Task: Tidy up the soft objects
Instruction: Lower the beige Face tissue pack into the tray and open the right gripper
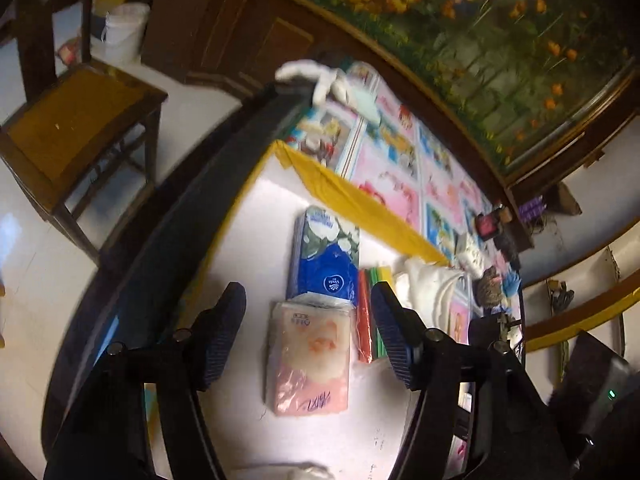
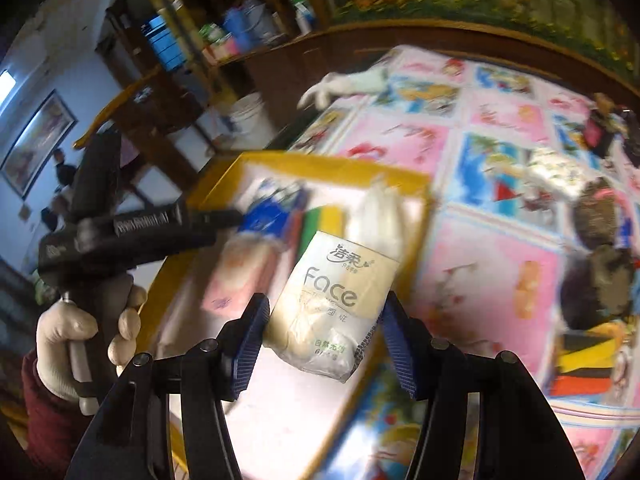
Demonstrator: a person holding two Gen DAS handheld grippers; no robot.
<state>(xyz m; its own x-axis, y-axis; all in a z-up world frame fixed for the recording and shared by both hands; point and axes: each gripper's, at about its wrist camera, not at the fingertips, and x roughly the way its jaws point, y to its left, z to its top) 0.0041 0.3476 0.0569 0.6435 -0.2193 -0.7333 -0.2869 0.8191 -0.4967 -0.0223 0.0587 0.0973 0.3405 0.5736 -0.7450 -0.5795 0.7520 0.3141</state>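
My right gripper (image 2: 324, 324) is shut on a cream "Face" tissue pack (image 2: 336, 304) and holds it above the white board with yellow edge (image 2: 280, 400). My left gripper (image 1: 308, 332) is open and empty above a pink tissue pack (image 1: 308, 356). Beyond it lie a blue tissue pack (image 1: 326, 256), a bundle of coloured strips (image 1: 370, 312) and a white cloth (image 1: 428, 284). The left gripper also shows in the right wrist view (image 2: 224, 216), held by a gloved hand (image 2: 80, 332). The pink pack (image 2: 240, 272) and blue pack (image 2: 272, 204) show there, blurred.
A cartoon-print cloth (image 1: 400, 160) covers the table. A white glove (image 1: 332, 80) lies at its far edge. Small dark items (image 2: 600, 240) and a patterned pack (image 2: 556, 172) sit on the right. A wooden chair (image 1: 76, 128) and white bucket (image 1: 124, 28) stand on the floor at the left.
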